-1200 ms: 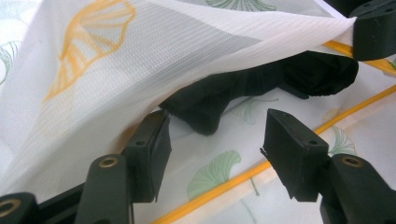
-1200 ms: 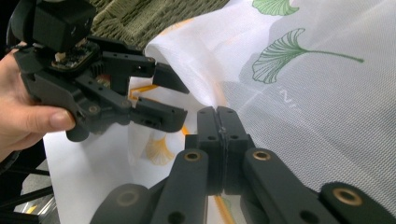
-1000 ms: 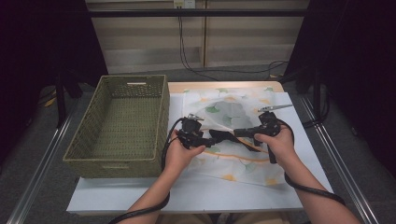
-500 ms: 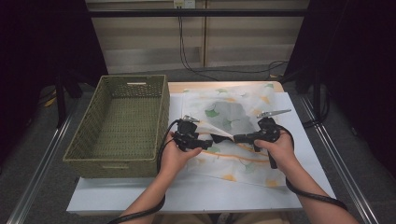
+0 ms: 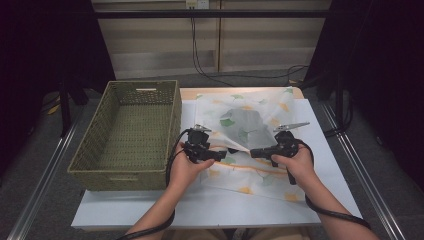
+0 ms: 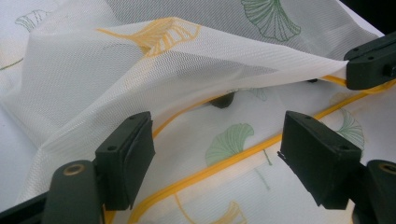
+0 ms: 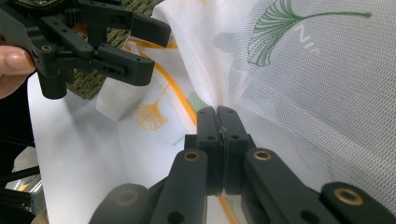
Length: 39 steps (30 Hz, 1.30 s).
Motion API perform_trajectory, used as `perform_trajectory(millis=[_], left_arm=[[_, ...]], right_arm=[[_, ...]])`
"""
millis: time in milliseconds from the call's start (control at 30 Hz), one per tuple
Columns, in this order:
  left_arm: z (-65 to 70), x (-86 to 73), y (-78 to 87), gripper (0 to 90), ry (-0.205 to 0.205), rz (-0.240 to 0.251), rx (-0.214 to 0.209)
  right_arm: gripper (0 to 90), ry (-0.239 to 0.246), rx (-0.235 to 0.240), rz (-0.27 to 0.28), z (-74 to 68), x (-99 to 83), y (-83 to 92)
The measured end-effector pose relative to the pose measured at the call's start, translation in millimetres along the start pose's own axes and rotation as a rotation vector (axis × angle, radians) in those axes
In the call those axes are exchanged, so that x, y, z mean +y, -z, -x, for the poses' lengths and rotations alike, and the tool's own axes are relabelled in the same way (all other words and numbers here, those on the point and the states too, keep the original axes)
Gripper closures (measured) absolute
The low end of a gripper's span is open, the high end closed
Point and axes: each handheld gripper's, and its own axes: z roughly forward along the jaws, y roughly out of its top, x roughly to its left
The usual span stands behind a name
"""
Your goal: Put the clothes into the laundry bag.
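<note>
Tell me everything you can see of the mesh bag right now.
The mesh bag is white, see-through netting printed with green and yellow ginkgo leaves and edged with a yellow zip line. It lies on the white table, right of the basket. The right gripper pinches its top layer, lifting it; the left gripper stands open above the lower layer.

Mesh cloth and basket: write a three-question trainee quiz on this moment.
1. True or false: the right hand-held gripper is shut on the mesh cloth.
2. How do the jaws of the left hand-held gripper stand over the cloth? A) pressed shut on a fold B) apart, with the yellow-edged cloth between them C) clamped on the basket rim
3. On which side of the cloth, in the high view, does the woven basket stand?

Key
1. True: its jaws are closed on the raised fold.
2. B; they have just been opening.
3. To the left, empty, at the table's left edge.
</note>
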Motion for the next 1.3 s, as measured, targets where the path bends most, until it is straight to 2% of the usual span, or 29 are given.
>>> perform_trajectory(millis=[100,133,233,367,467,533,567,600,700,733,767,800,1000,1067,1133,1200,1300], left_arm=[[0.5,-1.0,0.1,24.9,0.016,0.009,0.003],[-0.8,-1.0,1.2,24.8,0.001,0.0,0.003],[-1.0,-1.9,1.8,24.7,0.015,0.014,0.005],[-2.9,-3.6,3.7,24.2,0.005,-0.003,0.006],[-2.2,-4.5,2.8,24.1,0.025,0.015,0.011],[-1.7,-4.6,2.6,23.7,0.023,0.015,0.012],[-2.6,-4.5,3.3,23.4,0.004,0.003,0.013],[-1.4,-4.8,2.2,23.1,0.02,0.016,0.009],[-1.9,-5.0,2.3,22.0,0.019,0.006,0.005],[-2.8,-5.0,2.7,21.5,-0.002,-0.007,0.014],[-1.8,-5.4,1.6,21.3,0.018,0.008,0.013],[-1.9,-5.7,1.0,20.9,0.02,0.014,0.013],[-2.2,-5.9,1.3,17.5,0.015,0.015,0.028],[-4.3,-5.0,3.8,16.3,-0.002,-0.009,0.03],[-4.3,-5.1,3.5,15.5,0.007,0.007,0.032],[-4.8,-5.2,3.8,15.4,-0.002,-0.003,0.033],[-4.6,-5.6,2.7,13.9,-0.002,0.006,0.033]], right_arm=[[89.6,0.01,-0.007,-0.012,0.5,-2.9,-1.8],[89.6,0.012,-0.01,-0.015,0.7,-4.1,-2.6],[89.5,0.014,-0.012,-0.022,1.9,-7.4,-4.7],[89.4,0.026,-0.023,-0.037,2.8,-11.6,-7.7],[89.4,0.019,-0.018,-0.039,3.3,-15.1,-8.5],[89.3,0.017,-0.017,-0.041,3.7,-17.0,-9.0],[89.3,0.02,-0.021,-0.043,4.0,-17.8,-9.4],[89.3,0.019,-0.021,-0.045,4.2,-18.5,-9.9],[89.4,0.021,-0.019,-0.051,5.1,-20.3,-10.7],[89.3,0.019,-0.021,-0.054,5.2,-20.9,-10.9],[89.3,0.019,-0.023,-0.055,5.4,-21.5,-11.3],[89.3,0.019,-0.022,-0.055,5.8,-22.0,-11.8],[88.9,0.03,-0.039,-0.071,6.2,-24.7,-16.0],[88.6,0.038,-0.039,-0.079,6.3,-25.1,-17.2],[88.1,0.039,-0.042,-0.081,6.2,-25.1,-17.9],[87.6,0.042,-0.042,-0.081,6.0,-25.0,-17.8],[85.9,0.038,-0.04,-0.08,4.5,-25.6,-17.3]])
